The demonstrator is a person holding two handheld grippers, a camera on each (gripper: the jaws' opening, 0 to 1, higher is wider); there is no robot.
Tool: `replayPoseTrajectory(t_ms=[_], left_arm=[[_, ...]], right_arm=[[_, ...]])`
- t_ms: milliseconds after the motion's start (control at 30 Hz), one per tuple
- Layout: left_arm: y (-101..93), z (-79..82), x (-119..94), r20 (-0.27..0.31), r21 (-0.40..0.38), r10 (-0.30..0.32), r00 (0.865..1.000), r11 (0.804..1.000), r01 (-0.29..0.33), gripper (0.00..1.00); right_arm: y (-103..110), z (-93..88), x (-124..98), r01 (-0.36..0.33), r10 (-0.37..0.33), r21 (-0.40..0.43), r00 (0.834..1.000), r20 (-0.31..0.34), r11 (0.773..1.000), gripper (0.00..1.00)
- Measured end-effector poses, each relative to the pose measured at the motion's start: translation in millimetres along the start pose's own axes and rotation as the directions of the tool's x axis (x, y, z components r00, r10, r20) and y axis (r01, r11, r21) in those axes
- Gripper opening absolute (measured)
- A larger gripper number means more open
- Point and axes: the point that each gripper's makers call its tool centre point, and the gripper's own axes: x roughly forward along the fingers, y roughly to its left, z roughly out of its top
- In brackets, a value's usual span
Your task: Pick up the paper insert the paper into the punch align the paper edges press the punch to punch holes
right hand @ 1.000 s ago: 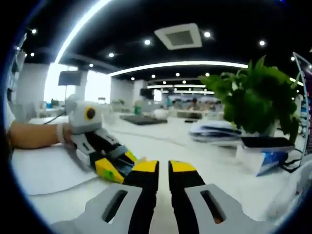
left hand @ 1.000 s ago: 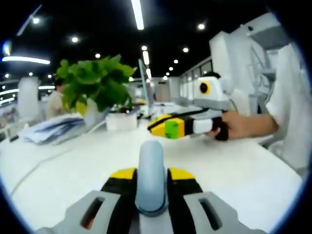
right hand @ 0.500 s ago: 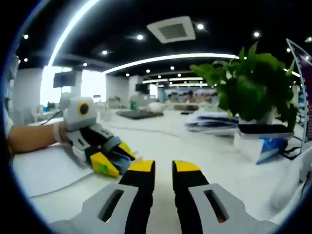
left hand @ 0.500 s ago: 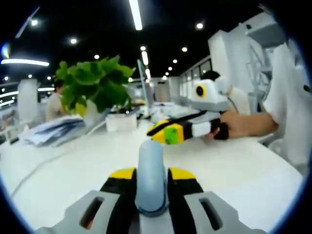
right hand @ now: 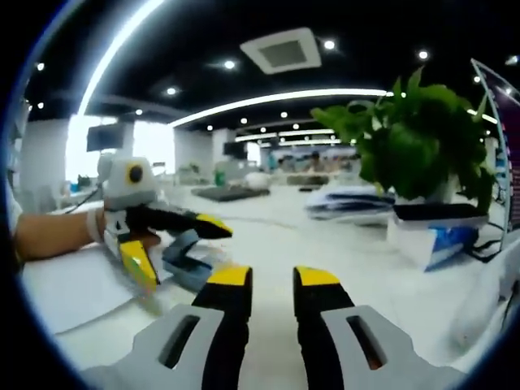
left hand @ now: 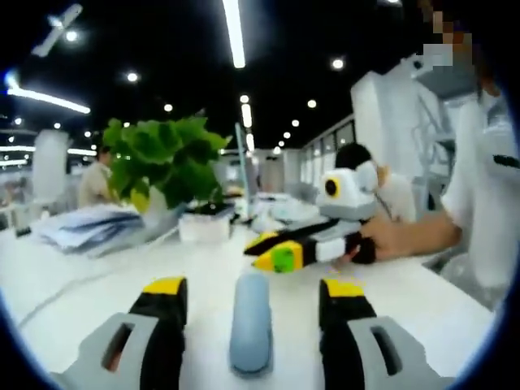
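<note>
A grey-blue punch [left hand: 250,331] lies on the white table, its handle running between the jaws of my left gripper [left hand: 253,292]. Those jaws stand wide open on either side of it, not touching. In the right gripper view the left gripper [right hand: 183,253] is spread open around the punch [right hand: 188,266], with a hand holding it. A white paper sheet [right hand: 69,292] lies flat beside and under that spot. My right gripper [right hand: 273,278] hovers over the table a short way from the punch, its jaws a little apart with nothing between them. It also shows as the right gripper [left hand: 266,250], held by a hand.
A green potted plant [left hand: 162,158] in a white pot stands at the back of the table [left hand: 422,301]. A stack of papers [left hand: 85,226] lies next to it. A monitor edge [right hand: 508,146] and a blue-white box [right hand: 439,244] stand at the right. A person's white sleeve [left hand: 487,195] is close.
My left gripper has opened and let go of the punch handle it was shut on. My right gripper's jaws have parted slightly. The punch lies where it was.
</note>
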Motion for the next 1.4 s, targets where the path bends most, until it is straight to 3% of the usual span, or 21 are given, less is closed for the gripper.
replayPoseTrajectory(t_ms=[100,167,267,367,467,500,600,667,767,967,1033,1200,1267,1400], left_arm=[[3.8,16.2,-6.0,0.027,-0.003,0.02,0.999,1.0,-0.02,0.7],[3.1,37.2,-19.0,0.039,0.012,0.05,0.998,0.999,-0.05,0.75],[7.2,49.4,-41.3,0.019,0.071,0.121,0.992,0.99,-0.122,0.83],[3.4,56.3,-75.0,0.043,0.052,0.178,0.983,0.982,-0.181,0.88],[-0.5,45.3,-106.5,0.031,0.024,0.238,0.971,0.971,-0.239,0.89],[-4.9,32.3,-123.8,0.01,0.002,0.266,0.964,0.964,-0.266,0.89],[-12.7,-0.1,-148.9,-0.06,-0.019,0.292,0.954,0.956,-0.294,0.89],[-16.7,-19.8,-158.5,-0.105,-0.02,0.3,0.948,0.952,-0.304,0.89],[-24.6,-35.6,-161.6,-0.134,-0.016,0.29,0.947,0.955,-0.295,0.89],[-26.5,-44.6,-157.8,-0.151,0.005,0.271,0.951,0.962,-0.273,0.86],[-26.5,-53.9,-158.9,-0.194,0.033,0.275,0.942,0.961,-0.274,0.86],[-27.8,-57.4,-156.8,-0.206,0.042,0.275,0.939,0.961,-0.272,0.85],[-28.3,-59.6,-156.8,-0.211,0.032,0.276,0.938,0.961,-0.276,0.83],[-30.4,-63.1,-155.0,-0.217,0.008,0.275,0.937,0.96,-0.28,0.82]], right_arm=[[-0.1,-0.4,-0.1,0.002,-0.002,-0.006,1.0,0.0,1.0,0.24],[1.5,-0.4,0.4,-0.001,0.001,-0.028,1.0,-0.001,1.0,0.26],[2.3,-0.1,0.3,-0.002,0.002,-0.037,1.0,-0.003,0.999,0.29],[0.2,0.0,0.1,0.006,-0.006,-0.028,1.0,-0.001,1.0,0.3],[-0.2,0.2,-0.1,0.008,-0.008,-0.026,1.0,0.0,1.0,0.3],[0.9,0.2,0.0,0.006,-0.006,-0.032,1.0,0.0,0.999,0.3],[3.0,1.2,-0.2,0.003,-0.003,-0.04,1.0,0.002,0.999,0.31],[3.3,1.0,-0.6,0.003,-0.003,-0.043,1.0,0.001,0.999,0.31],[3.3,1.2,-0.8,0.007,-0.007,-0.047,1.0,0.001,0.999,0.31],[4.9,-1.3,-0.8,0.007,-0.009,-0.062,1.0,-0.02,0.998,0.3],[3.8,-1.3,-0.8,0.018,-0.019,-0.072,1.0,-0.022,0.997,0.31],[-0.4,0.4,-3.0,0.034,-0.034,-0.048,0.999,-0.016,0.998,0.28],[11.5,4.2,-4.4,-0.039,0.039,0.019,0.999,0.001,0.999,0.26],[16.7,0.7,-3.7,-0.074,0.074,0.024,0.997,-0.013,0.997,0.24]])
